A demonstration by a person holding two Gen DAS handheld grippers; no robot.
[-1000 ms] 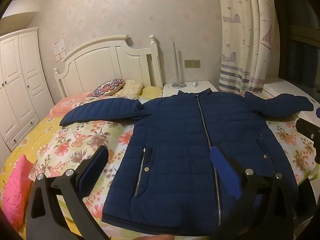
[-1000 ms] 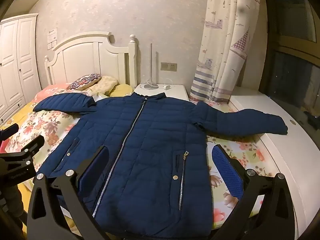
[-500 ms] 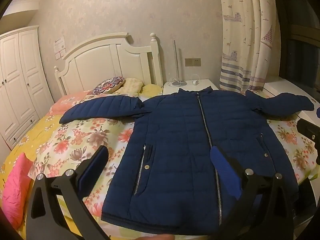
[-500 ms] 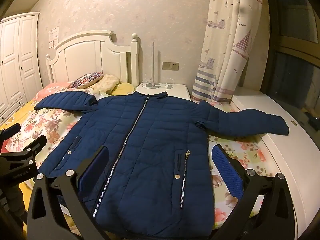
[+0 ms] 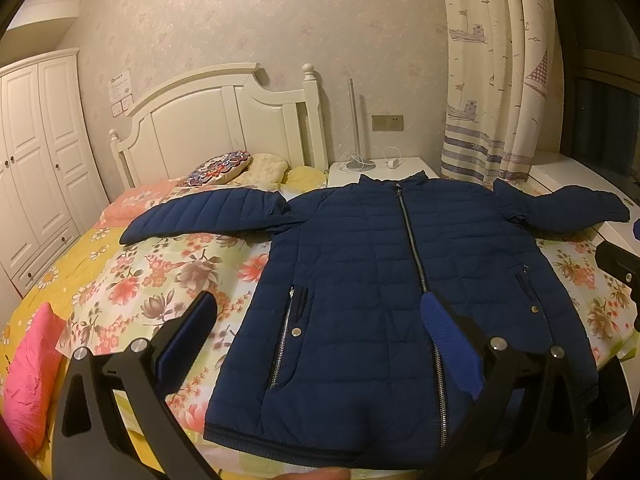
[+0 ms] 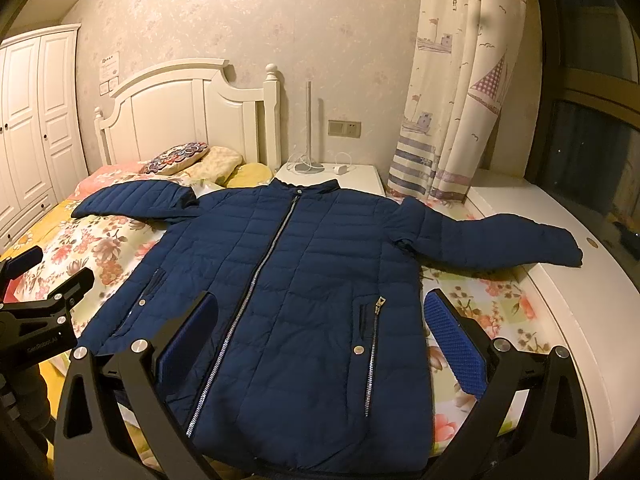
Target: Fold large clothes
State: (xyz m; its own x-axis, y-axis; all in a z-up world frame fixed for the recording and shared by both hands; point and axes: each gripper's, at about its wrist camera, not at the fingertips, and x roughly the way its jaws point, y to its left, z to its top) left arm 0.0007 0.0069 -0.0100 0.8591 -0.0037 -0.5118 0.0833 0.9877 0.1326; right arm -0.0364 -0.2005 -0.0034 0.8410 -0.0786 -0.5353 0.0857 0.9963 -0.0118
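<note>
A navy quilted jacket (image 5: 360, 280) lies flat and zipped on the flowered bedspread (image 5: 160, 276), both sleeves spread out sideways. It also shows in the right wrist view (image 6: 312, 280). My left gripper (image 5: 316, 332) is open and empty, held above the jacket's lower left part near the hem. My right gripper (image 6: 320, 332) is open and empty above the jacket's lower right part. The left gripper shows at the left edge of the right wrist view (image 6: 36, 300).
A white headboard (image 5: 208, 120) and pillows (image 5: 236, 164) are at the bed's head. A white nightstand (image 5: 384, 168) with a lamp stands behind the collar. A curtain (image 6: 460, 80) and a white ledge (image 6: 560, 280) are on the right. A pink cushion (image 5: 28, 376) lies at the left.
Both cameras have shifted slightly, so the jacket sits a little lower in view. The jacket itself has not moved and both grippers stay open.
</note>
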